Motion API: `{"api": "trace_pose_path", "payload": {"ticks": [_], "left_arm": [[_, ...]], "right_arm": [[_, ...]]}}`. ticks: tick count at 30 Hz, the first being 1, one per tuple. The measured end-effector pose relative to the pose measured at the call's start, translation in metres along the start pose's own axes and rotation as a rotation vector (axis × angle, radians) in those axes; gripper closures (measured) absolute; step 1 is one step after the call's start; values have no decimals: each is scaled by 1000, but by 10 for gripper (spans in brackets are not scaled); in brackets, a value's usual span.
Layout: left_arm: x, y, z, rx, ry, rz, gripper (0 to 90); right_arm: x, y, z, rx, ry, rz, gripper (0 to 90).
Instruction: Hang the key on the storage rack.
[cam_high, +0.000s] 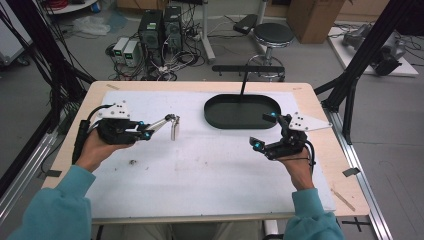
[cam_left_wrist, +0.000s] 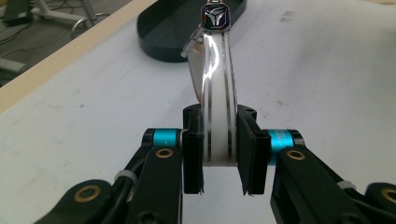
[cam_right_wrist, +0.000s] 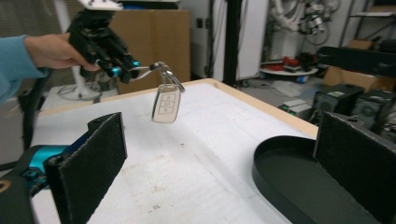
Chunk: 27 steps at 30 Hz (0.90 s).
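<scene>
A: What does the left gripper (cam_high: 146, 132) hold?
B: Its jaws are closed on a shiny strap (cam_left_wrist: 217, 107). A key fob (cam_right_wrist: 166, 106) hangs from the strap's far end, above the white mat (cam_high: 200, 170), left of the black tray (cam_high: 243, 112).
A: And the right gripper (cam_high: 264, 131)?
B: Its jaws are wide apart with nothing between them, beside the tray.

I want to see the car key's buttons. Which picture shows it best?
The right gripper view: the car key hangs facing that camera, buttons visible. The high view shows it small and edge-on. The left gripper view shows mostly the shiny strap in the left claw.
</scene>
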<state>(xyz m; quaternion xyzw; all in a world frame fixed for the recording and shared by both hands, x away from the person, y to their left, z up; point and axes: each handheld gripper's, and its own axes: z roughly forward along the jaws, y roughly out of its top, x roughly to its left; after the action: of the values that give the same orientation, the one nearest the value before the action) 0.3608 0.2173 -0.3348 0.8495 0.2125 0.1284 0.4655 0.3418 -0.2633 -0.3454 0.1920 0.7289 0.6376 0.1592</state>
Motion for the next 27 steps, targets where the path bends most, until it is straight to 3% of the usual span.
{"api": "trace_pose_path", "payload": {"ticks": [8, 17, 24, 27], "left_arm": [[-13, 18, 21, -2, -55, 52, 739], [-25, 37, 40, 5, -122, 98, 738], [-33, 49, 48, 13, -152, 137, 739], [-38, 54, 53, 15, -175, 142, 738]], "right_arm": [[-4, 19, 10, 41, 68, -51, 20], [-1, 38, 24, 136, 150, -118, 20], [1, 48, 38, 202, 209, -154, 20], [2, 54, 48, 239, 243, -195, 20]]}}
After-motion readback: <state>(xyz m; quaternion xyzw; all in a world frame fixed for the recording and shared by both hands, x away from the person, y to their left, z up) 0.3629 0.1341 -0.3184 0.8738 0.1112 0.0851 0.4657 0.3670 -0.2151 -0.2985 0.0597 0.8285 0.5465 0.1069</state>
